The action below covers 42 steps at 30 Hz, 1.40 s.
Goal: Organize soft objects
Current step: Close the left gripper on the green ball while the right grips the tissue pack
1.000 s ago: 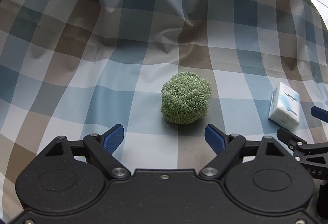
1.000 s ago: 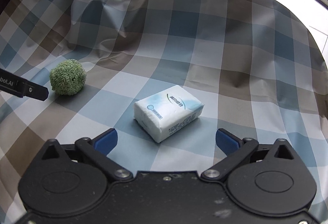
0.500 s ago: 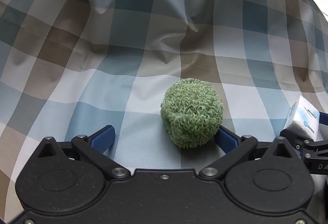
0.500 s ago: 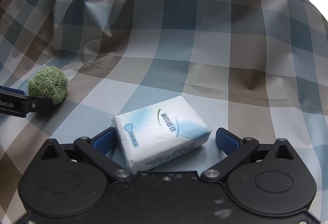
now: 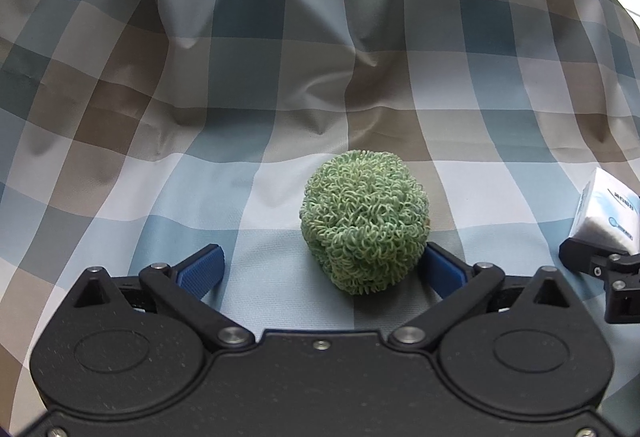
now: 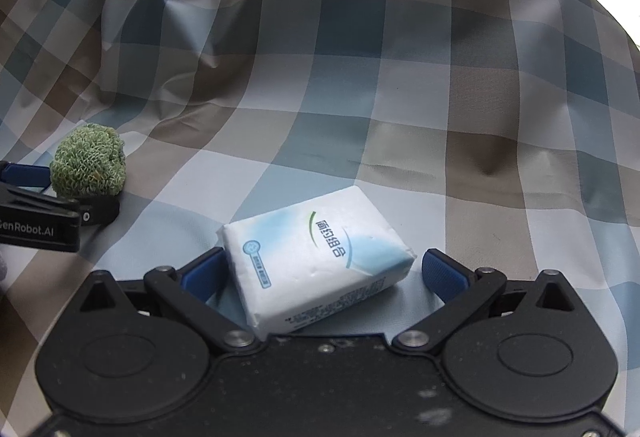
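1. Green scrubber ball (image 5: 364, 221) is lying on the checked cloth (image 5: 280, 57), between the left gripper's (image 5: 322, 269) spread jaws, which have just been opening; it is resting against the right-hand pad.
2. Tissue pack (image 6: 316, 257) is sitting diagonally, its long axis skewed, between the right gripper's (image 6: 320, 273) spread jaws.
3. Both grippers are tilting downward, side by side.

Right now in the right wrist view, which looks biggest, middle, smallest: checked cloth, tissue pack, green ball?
1. Checked cloth
2. Tissue pack, though nearness enlarges it
3. Green ball, farther off
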{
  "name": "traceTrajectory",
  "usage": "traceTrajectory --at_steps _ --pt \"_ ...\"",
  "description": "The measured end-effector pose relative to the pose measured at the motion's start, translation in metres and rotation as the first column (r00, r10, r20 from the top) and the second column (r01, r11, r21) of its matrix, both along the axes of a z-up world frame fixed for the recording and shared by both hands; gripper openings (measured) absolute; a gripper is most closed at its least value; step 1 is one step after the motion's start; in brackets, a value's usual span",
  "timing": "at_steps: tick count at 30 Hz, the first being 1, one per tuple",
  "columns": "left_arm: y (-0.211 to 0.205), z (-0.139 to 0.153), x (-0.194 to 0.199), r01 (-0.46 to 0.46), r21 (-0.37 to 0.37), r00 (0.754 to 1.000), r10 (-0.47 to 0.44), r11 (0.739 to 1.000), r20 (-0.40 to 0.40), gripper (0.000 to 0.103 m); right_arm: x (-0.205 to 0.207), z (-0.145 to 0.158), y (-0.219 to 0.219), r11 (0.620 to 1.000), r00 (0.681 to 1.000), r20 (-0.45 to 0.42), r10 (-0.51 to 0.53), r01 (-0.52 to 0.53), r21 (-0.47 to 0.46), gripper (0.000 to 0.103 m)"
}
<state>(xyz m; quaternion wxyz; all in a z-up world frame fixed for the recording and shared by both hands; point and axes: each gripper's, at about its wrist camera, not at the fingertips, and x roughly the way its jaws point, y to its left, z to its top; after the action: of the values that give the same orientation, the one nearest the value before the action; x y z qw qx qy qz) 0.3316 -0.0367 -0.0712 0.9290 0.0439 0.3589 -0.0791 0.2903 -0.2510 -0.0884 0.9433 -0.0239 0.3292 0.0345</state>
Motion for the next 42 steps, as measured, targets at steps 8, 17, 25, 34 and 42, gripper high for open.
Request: traceTrajectory --at_steps 8,17,25,34,42 --pt "0.0 -0.002 -0.002 -0.001 -0.004 1.0 0.001 1.0 0.01 0.101 -0.007 0.001 -0.004 1.0 0.999 0.036 0.009 -0.01 0.026 0.089" --pt "0.0 -0.001 -0.002 0.0 -0.005 1.0 0.0 1.0 0.011 0.101 -0.012 0.002 -0.015 0.996 0.997 0.072 -0.038 0.032 0.086 0.084" --pt "0.0 0.002 -0.002 0.022 -0.019 1.0 -0.022 1.0 0.0 0.1 -0.02 -0.001 -0.058 0.934 0.964 0.109 -0.244 0.203 0.293 0.084" --pt "0.0 0.01 -0.002 0.053 -0.046 0.999 -0.054 0.998 -0.003 0.1 -0.024 -0.006 -0.074 0.896 0.954 0.118 -0.275 0.21 0.391 0.084" --pt "-0.012 0.015 0.006 0.08 -0.015 0.997 -0.08 0.997 0.01 0.091 -0.026 -0.007 -0.078 0.882 0.952 0.128 -0.278 0.2 0.427 0.084"
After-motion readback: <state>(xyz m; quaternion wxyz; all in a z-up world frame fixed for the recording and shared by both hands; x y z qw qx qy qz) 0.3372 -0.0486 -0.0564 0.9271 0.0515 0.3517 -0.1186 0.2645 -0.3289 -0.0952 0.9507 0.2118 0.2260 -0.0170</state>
